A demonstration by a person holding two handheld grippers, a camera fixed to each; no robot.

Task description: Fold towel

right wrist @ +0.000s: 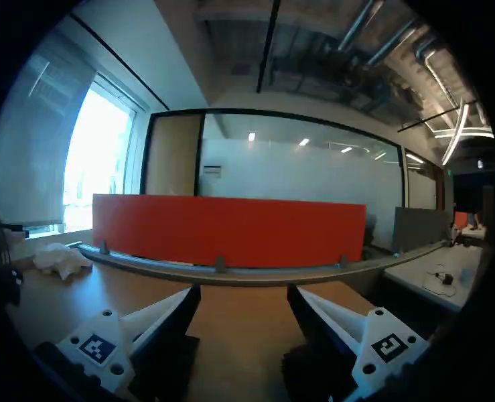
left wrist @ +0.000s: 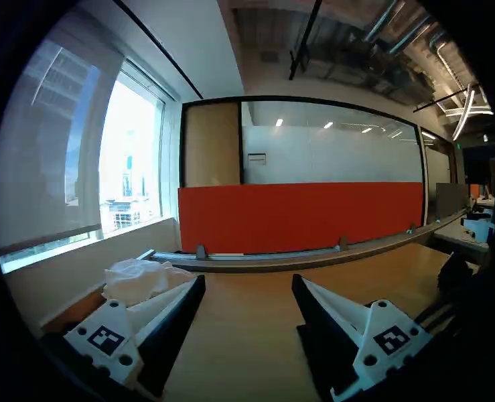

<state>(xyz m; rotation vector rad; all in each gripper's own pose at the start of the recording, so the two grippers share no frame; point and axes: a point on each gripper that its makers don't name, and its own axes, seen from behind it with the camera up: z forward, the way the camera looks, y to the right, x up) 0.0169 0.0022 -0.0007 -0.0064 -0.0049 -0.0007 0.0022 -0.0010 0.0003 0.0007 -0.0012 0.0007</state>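
Towel [left wrist: 140, 278] lies as a white crumpled heap on the wooden desk [left wrist: 247, 335], at the far left corner where the desk meets the ledge under the window [left wrist: 130, 167]. Left gripper [left wrist: 247, 305]: jaws spread wide, nothing between them, bare desk showing through the gap. From these jaws the towel sits ahead and off to the left, just past the tip of the left-hand finger [left wrist: 157, 315], so reaching it would mean swinging left and going forward, not straight on. Right gripper [right wrist: 244, 308]: jaws likewise wide and empty, pointed at the orange divider [right wrist: 227, 231] that runs along the back of the desk. In the right gripper view the towel [right wrist: 59, 258] is small and far over to the left, well apart from the fingers. Judgement: the left gripper is the nearer of the two and better placed to take the first hold; the right one has the longer way across. Long axis: none clear. The heap looks a little wider than deep, running roughly along the window ledge, but it is too bunched to be sure. Hidden or poor: the towel's near lower edge is cut off by the left-hand finger in the left gripper view. No hem or corner can be picked out in either view, so where to pinch cannot be settled from here.
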